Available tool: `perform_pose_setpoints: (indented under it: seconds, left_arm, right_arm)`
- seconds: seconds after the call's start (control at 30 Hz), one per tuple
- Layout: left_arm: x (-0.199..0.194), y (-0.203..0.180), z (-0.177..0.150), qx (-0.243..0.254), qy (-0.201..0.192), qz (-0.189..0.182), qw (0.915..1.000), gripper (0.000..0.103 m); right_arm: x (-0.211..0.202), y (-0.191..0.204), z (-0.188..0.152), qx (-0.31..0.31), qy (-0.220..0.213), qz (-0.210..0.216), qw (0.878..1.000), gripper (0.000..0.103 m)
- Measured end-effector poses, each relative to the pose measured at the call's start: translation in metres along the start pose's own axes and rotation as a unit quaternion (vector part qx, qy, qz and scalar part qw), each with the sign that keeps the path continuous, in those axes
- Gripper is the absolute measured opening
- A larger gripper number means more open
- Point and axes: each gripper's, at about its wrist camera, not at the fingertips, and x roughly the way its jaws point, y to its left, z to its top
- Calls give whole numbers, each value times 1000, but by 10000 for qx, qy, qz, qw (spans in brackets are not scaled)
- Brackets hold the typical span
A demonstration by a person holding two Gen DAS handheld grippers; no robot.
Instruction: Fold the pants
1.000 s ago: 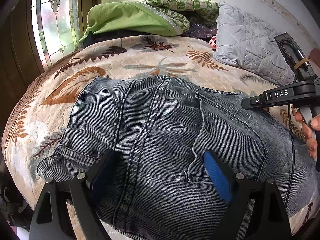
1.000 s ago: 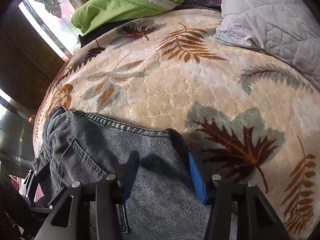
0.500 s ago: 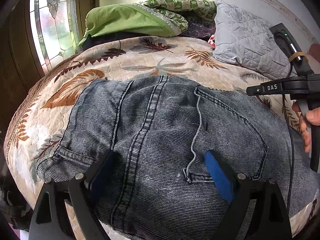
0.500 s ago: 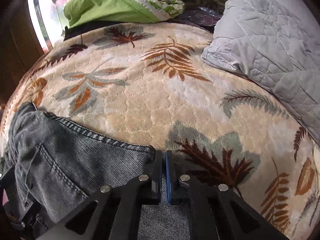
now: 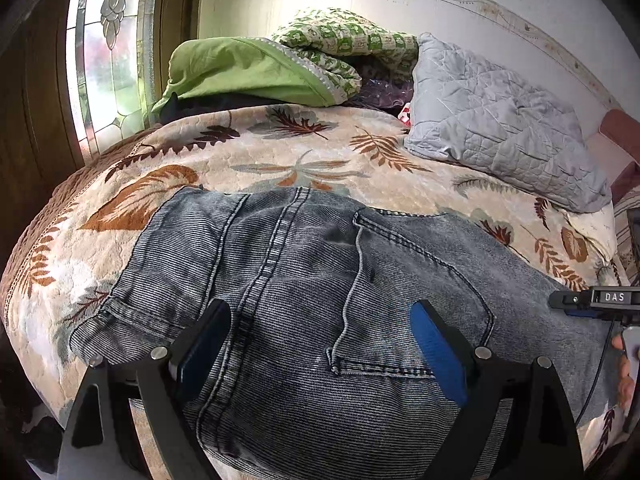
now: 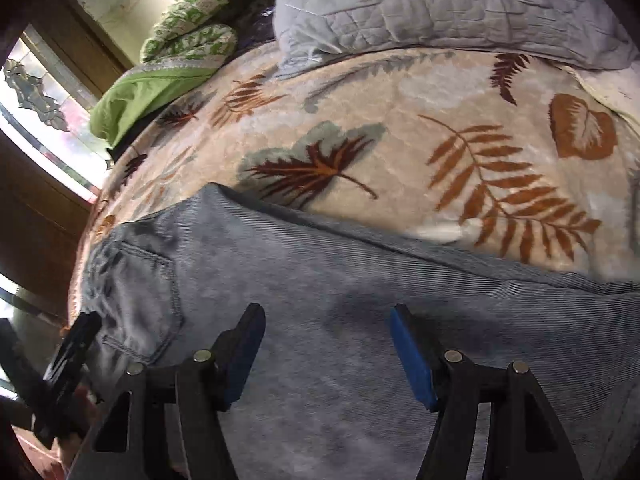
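Two grippers hang over one pair of grey-blue jeans (image 5: 320,300) spread on a leaf-patterned blanket (image 5: 280,152) on a bed, seat side up, and neither holds cloth. Nearest in the left wrist view, the left gripper (image 5: 324,344) stands wide open above the seat, its blue pads to either side of the back pocket (image 5: 408,292) and centre seam; a loose grey thread trails down the pocket. Nearest in the right wrist view, the right gripper (image 6: 326,354) is opening, with only flat denim below the gap and nothing pinched. The jeans lie along the near edge of the bed, the waistband (image 5: 100,320) towards its left edge, the legs running off towards the right. The step in hand looks like choosing new grips for the next fold, so it pays to take both layers at an edge rather than the middle of the panel, to hold the seat end still while the leg end comes over, and to match the edges before letting go. Farther off, towards the head of the bed, lie a grey quilted pillow (image 5: 500,120) and a green quilt (image 5: 248,72) beside the window (image 5: 108,52).
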Motion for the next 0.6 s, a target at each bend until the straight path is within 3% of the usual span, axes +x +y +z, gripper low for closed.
perform_pose_setpoints:
  seconds: [0.03,0.1,0.23,0.37,0.47,0.6]
  left_arm:
    - [2,-3,-1,90,62,50,9999,91]
    - [2,-6,-3,196,39,123,9997,91]
    - [2,-3,-2,48,20,78,10000,91]
    - [1,-4,-2,49,-45,49,10000,91]
    - [0,-5,-2,47,-68,-1,10000,91]
    - [-1,-5,-2,44,-80,-10,10000,91]
  right_arm:
    - [7,-14,4,200,51,-196,9996,68]
    - [0,-35,7,774,-80,242,9967,67]
    - [-41,-47,3,820,-648,361,9939,69]
    - [-46,-74,-12,1225,-554,418,9900,69]
    - [-25,-96,-12,1463,-411,380,9877,69]
    - [-25,-102,-4,1431,-690,470,9862,69]
